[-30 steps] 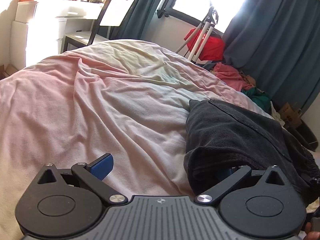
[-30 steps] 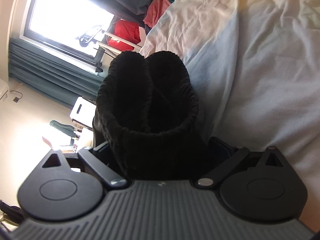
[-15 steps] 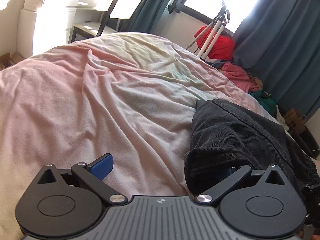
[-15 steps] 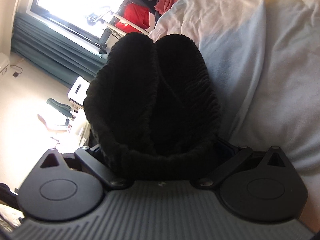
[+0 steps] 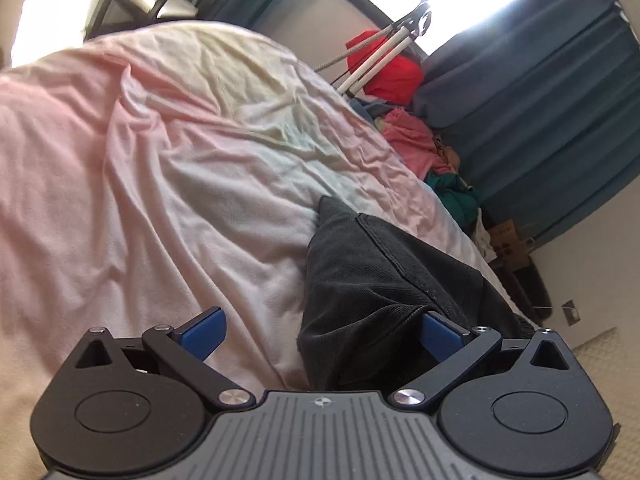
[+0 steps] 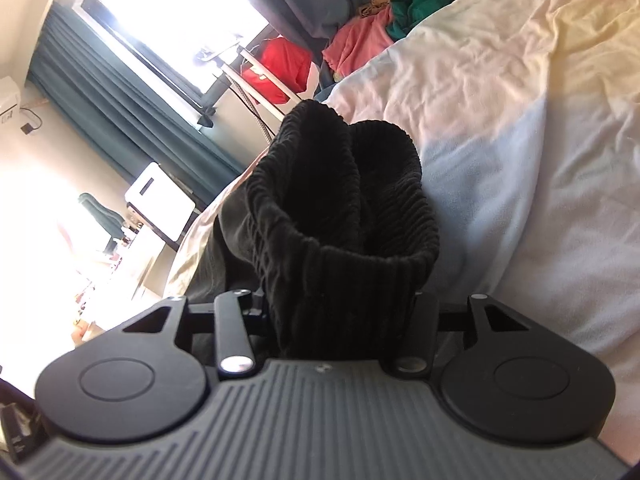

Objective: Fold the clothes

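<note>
The dark corduroy garment (image 5: pixel 384 280) lies bunched on the bed (image 5: pixel 160 200), its ribbed waistband (image 6: pixel 344 232) doubled up between the right gripper (image 6: pixel 340 308) fingers, which are closing on that thick wad. The left gripper (image 5: pixel 320 332) stands wide, one blue finger (image 5: pixel 440 334) tucked under a loose edge, nothing pinched. The risks: the right grip catching only some layers, so the wad slides out, and the unheld left side sagging, skewing any fold
</note>
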Motion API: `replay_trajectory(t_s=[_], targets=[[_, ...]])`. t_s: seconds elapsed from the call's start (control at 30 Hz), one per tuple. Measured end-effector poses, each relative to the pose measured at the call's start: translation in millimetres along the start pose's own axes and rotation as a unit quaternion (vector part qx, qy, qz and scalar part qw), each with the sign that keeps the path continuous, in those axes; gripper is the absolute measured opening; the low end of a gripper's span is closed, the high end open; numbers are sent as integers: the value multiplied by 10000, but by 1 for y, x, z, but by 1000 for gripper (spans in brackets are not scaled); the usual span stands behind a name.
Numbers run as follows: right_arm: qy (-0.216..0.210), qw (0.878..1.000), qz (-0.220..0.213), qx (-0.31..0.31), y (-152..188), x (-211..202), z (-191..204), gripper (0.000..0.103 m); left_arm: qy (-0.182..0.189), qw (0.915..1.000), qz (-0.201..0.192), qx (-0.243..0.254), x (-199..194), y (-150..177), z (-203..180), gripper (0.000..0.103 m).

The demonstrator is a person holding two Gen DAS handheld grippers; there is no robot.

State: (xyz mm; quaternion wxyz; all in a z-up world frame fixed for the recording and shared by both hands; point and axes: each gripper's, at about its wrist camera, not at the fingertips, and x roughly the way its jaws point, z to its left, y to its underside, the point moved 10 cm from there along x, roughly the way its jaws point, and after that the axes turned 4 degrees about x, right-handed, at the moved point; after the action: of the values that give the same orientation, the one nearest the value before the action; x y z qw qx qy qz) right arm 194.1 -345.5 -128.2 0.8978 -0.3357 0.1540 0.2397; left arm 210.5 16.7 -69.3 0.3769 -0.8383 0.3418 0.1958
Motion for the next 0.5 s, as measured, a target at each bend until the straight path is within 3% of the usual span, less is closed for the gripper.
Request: replay_trajectory(t_s=[0.13, 0.2, 0.3, 0.4, 0.5], targets=[[115, 9999, 20, -3, -1, 9, -2, 51, 153, 9991, 328, -211, -9, 12, 6, 103], [145, 9999, 16, 11, -2, 11, 0, 51, 294, 9985, 306, -337, -18, 14, 6, 103], [187, 9998, 11, 26, -2, 12, 1, 51, 951, 9943, 53, -478, -40, 6, -10, 103], [217, 9997, -8, 57, -1, 12, 1, 52, 1565, 9867, -311, -320, -54, -8, -28, 103], [236, 9997, -35, 90, 0, 12, 1, 52, 1195, 9916, -327, -374, -33, -22, -21, 103]])
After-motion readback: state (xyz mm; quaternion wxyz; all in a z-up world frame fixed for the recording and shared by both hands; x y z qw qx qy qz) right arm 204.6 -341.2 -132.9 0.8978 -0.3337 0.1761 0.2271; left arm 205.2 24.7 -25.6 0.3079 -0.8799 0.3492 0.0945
